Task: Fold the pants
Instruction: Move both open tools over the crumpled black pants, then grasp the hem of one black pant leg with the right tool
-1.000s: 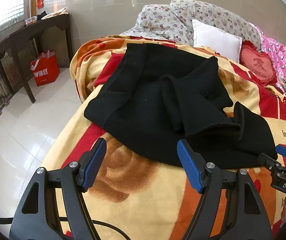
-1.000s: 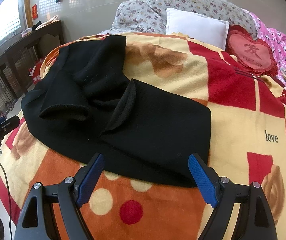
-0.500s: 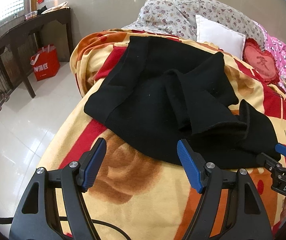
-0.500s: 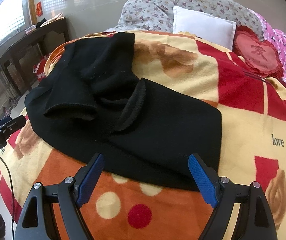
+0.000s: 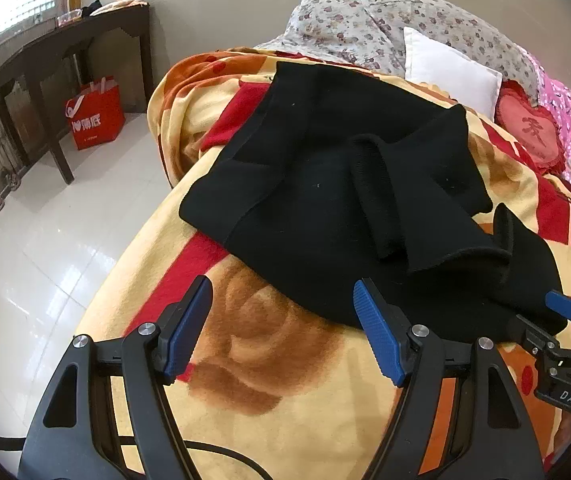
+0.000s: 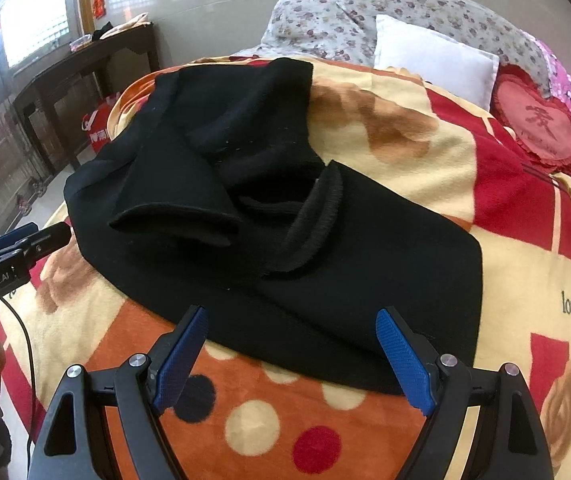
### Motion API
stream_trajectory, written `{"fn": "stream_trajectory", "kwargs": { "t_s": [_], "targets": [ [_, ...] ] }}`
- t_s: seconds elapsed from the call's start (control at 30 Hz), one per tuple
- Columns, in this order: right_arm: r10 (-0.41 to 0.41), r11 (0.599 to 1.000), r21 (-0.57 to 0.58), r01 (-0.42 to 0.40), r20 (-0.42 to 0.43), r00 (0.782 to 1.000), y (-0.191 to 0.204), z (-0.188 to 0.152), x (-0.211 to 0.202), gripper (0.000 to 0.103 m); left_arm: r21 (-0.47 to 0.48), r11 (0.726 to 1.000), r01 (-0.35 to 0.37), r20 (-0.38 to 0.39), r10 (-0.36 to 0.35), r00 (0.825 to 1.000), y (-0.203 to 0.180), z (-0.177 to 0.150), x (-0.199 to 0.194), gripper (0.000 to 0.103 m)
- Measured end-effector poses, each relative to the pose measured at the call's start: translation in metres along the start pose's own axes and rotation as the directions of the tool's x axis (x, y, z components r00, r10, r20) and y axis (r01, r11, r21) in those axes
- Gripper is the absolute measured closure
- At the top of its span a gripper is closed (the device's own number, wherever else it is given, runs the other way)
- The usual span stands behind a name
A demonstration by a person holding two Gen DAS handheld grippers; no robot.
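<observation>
- On the bed, black pants (image 5: 325,200) are seen rumpled on a patterned blanket (image 5: 245,352), legs partly folded over.
- The left gripper (image 5: 281,328) is held wide apart, empty, near the pants' near edge.
- The right gripper (image 6: 291,356) is likewise spread wide, empty, just beside the pants' hem.

My right hand-held gripper (image 6: 289,356) hangs with its blue pads spread wide over the near edge of the black pants (image 6: 285,216), gripping nothing. The pants lie rumpled on the patterned blanket (image 6: 525,240), one cuffed leg folded across. My left hand-held gripper (image 6: 45,236) pokes in beside them.
</observation>
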State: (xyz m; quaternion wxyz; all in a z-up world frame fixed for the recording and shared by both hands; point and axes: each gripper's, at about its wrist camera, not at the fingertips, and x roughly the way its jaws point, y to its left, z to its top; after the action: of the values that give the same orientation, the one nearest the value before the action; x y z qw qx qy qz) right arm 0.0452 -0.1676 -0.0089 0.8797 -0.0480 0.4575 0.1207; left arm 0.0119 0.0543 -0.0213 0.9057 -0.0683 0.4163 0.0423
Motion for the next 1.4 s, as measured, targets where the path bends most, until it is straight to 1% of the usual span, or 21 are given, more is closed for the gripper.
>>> {"fn": "stream_trajectory", "kwargs": {
  "t_s": [0.4,0.6,0.73,0.8,0.9,1.0,1.03,1.07,1.1,1.13,1.17,1.2,1.23,1.27,1.33,1.4],
  "targets": [
    [0.007,1.0,-0.028,-0.006,0.009,1.0,0.008,0.001,-0.002,0.018,-0.009,1.0,-0.008,-0.009,0.008,1.0,0.006,0.0,0.004,0.03],
    [0.029,0.997,-0.066,-0.026,0.049,0.998,0.02,0.004,-0.008,0.018,-0.015,1.0,-0.013,-0.014,0.012,1.0,0.011,0.001,0.008,0.03],
    [0.062,0.994,-0.094,-0.055,0.075,0.995,0.029,0.008,-0.01,0.018,-0.015,1.0,-0.018,-0.017,0.018,1.0,0.013,0.003,0.01,0.03],
    [0.071,0.991,-0.119,-0.061,0.08,0.994,0.037,0.013,-0.008,0.018,-0.017,1.0,-0.021,-0.017,0.021,1.0,0.015,0.005,0.011,0.03],
    [0.062,0.985,-0.169,-0.045,0.094,0.994,0.048,0.02,-0.004,0.018,-0.022,0.999,-0.025,-0.02,0.024,1.0,0.018,0.006,0.013,0.03],
    [0.055,0.975,-0.219,-0.035,0.089,0.994,0.059,0.031,0.012,0.018,-0.024,0.999,-0.028,-0.03,0.028,0.999,0.02,0.008,0.018,0.03],
    [0.046,0.973,-0.231,-0.025,0.087,0.995,0.061,0.035,0.018,0.021,-0.026,0.999,-0.028,-0.032,0.028,0.999,0.021,0.008,0.018,0.03],
    [0.046,0.969,-0.245,-0.021,0.096,0.994,0.062,0.04,0.024,0.037,-0.029,0.999,-0.027,-0.034,0.026,0.999,0.021,0.008,0.019,0.03],
    [0.064,0.965,-0.258,-0.035,0.104,0.993,0.062,0.044,0.03,0.051,-0.032,0.999,-0.025,-0.035,0.024,0.999,0.022,0.008,0.02,0.03],
    [0.094,0.962,-0.265,-0.066,0.093,0.991,0.062,0.05,0.037,0.077,-0.034,0.999,-0.025,-0.036,0.023,0.999,0.022,0.009,0.02,0.03],
    [0.11,0.963,-0.255,-0.087,0.078,0.991,0.06,0.054,0.041,0.084,-0.034,0.999,-0.025,-0.037,0.023,0.999,0.022,0.009,0.021,0.03],
    [0.147,0.965,-0.229,-0.127,0.069,0.987,0.056,0.06,0.044,0.088,-0.035,0.999,-0.025,-0.039,0.024,0.999,0.023,0.009,0.021,0.03],
    [0.199,0.962,-0.207,-0.18,0.075,0.977,0.051,0.065,0.042,0.095,-0.035,0.999,-0.026,-0.04,0.024,0.999,0.023,0.009,0.022,0.03],
    [0.226,0.959,-0.197,-0.206,0.085,0.97,0.047,0.069,0.039,0.096,-0.037,0.999,-0.026,-0.041,0.025,0.999,0.025,0.009,0.021,0.03],
    [0.237,0.961,-0.178,-0.211,0.143,0.961,0.03,0.08,0.022,0.096,-0.047,0.999,-0.022,-0.041,0.02,0.999,0.028,0.01,0.021,0.03],
    [0.212,0.973,-0.136,-0.187,0.201,0.956,0.006,0.094,0.007,0.096,-0.061,0.998,-0.013,-0.037,0.011,0.999,0.031,0.011,0.019,0.03]
  ]
}}
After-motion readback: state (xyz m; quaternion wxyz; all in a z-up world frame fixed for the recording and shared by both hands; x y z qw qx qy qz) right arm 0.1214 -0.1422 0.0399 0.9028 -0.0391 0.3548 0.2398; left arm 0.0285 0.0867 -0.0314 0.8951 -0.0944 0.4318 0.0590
